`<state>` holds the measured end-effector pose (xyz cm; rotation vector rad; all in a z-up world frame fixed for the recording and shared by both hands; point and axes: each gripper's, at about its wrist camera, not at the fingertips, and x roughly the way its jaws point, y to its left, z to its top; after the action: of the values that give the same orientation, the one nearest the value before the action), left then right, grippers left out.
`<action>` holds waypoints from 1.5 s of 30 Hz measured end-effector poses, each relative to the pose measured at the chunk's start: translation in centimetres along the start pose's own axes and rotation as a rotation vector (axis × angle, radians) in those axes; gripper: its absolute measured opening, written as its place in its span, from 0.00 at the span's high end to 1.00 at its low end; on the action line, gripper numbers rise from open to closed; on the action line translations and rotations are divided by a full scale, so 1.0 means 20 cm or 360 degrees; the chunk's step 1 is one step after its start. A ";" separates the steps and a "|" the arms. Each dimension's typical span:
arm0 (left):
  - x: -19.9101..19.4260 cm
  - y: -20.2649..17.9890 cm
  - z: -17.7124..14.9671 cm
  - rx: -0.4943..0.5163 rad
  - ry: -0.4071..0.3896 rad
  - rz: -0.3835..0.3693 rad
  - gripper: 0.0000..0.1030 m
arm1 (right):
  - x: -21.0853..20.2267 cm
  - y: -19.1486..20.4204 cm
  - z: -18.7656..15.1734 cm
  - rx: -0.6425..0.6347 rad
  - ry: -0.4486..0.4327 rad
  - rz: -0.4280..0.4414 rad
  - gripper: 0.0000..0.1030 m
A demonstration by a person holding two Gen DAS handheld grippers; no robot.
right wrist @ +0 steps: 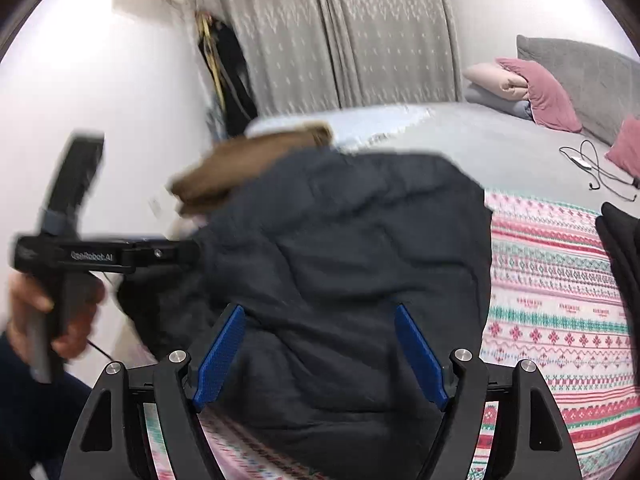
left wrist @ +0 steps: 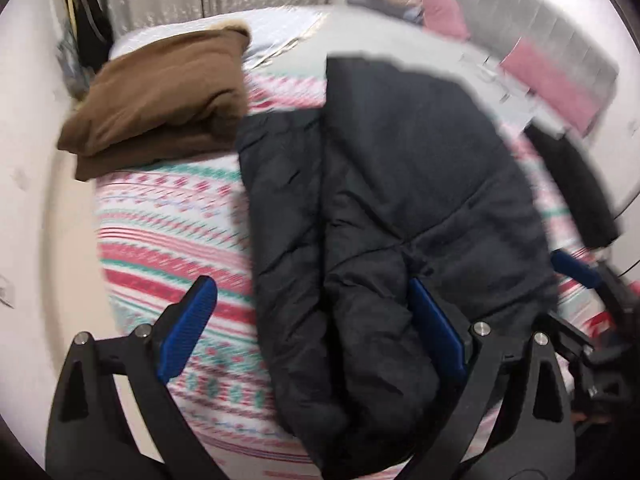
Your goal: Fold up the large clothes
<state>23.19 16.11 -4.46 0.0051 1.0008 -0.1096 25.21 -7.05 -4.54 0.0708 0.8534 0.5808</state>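
Observation:
A dark padded jacket (left wrist: pixel 380 200) lies folded lengthwise on a bed with a pink, white and green patterned blanket (left wrist: pixel 168 224). My left gripper (left wrist: pixel 312 304) hovers over the jacket's near end, jaws wide open. One blue pad is over the blanket and the other rests by the jacket's folds, gripping nothing. My right gripper (right wrist: pixel 320 336) stands open above the same jacket (right wrist: pixel 340 260), its pads apart and not pressing the fabric. A hand (right wrist: pixel 36 312) holds the left tool's black body (right wrist: pixel 100 256) at that view's left edge.
A folded brown garment (left wrist: pixel 160 96) lies at the blanket's far left corner, by the white wall. Another black garment (left wrist: pixel 572 184) lies to the right. Beyond are a grey sheet (right wrist: pixel 500 148) with a cable (right wrist: pixel 592 168), pink pillows (right wrist: pixel 548 96) and grey curtains (right wrist: pixel 328 40).

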 end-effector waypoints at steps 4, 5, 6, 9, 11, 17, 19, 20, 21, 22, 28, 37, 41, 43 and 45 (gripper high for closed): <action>0.02 0.03 -0.02 0.0016 0.0046 0.0031 0.07 | 0.07 0.10 -0.05 -0.0084 0.0071 0.0040 0.44; 0.02 0.05 -0.03 0.0012 0.0049 0.0031 0.07 | 0.09 0.11 -0.06 -0.0112 0.0100 0.0032 0.49; 0.01 0.07 -0.03 0.0009 0.0044 0.0039 0.07 | 0.12 0.11 -0.07 -0.0128 0.0116 0.0026 0.50; 0.02 0.08 -0.02 0.0057 0.0028 0.0117 0.07 | 0.21 0.09 -0.10 -0.0164 0.0202 0.0001 0.51; -0.01 0.07 0.01 0.0059 -0.0025 0.0187 0.07 | 0.25 0.11 -0.11 -0.0183 0.0244 -0.0042 0.51; -0.17 -0.18 0.16 0.0229 -0.0332 0.0158 0.07 | 0.38 0.19 -0.11 -0.0234 0.0323 -0.0131 0.50; -0.12 -0.28 0.23 0.0322 -0.0314 0.0132 0.07 | 0.41 0.20 -0.10 -0.0221 0.0351 -0.0146 0.50; -0.06 -0.32 0.28 0.0350 -0.0267 0.0151 0.07 | 0.42 0.20 -0.10 -0.0215 0.0360 -0.0148 0.50; 0.01 -0.34 0.31 0.0352 -0.0207 0.0189 0.07 | 0.44 0.20 -0.09 -0.0209 0.0368 -0.0150 0.50; 0.08 -0.33 0.34 0.0340 -0.0163 0.0222 0.07 | 0.45 0.20 -0.09 -0.0201 0.0373 -0.0149 0.50; 0.27 -0.15 0.35 0.0174 -0.0030 0.0192 0.06 | 0.44 0.18 -0.04 -0.0136 0.0378 -0.0003 0.50; 0.30 -0.05 0.28 0.0109 -0.0042 0.0098 0.06 | 0.38 -0.25 0.37 0.0308 0.0187 0.0192 0.50; 0.31 -0.05 0.27 0.0096 -0.0044 0.0080 0.04 | 0.62 -0.45 0.59 0.0425 0.0244 0.0170 0.50; 0.32 -0.05 0.26 0.0094 -0.0046 0.0072 0.04 | 0.77 -0.46 0.66 0.0406 0.0320 0.0133 0.50; 0.33 -0.04 0.26 0.0076 -0.0049 0.0058 0.04 | 0.97 -0.49 0.73 0.0415 0.0429 0.0045 0.50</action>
<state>31.00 14.35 -7.10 0.0649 0.9669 -0.1001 50.27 -2.94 -11.00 0.2468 1.1893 0.5094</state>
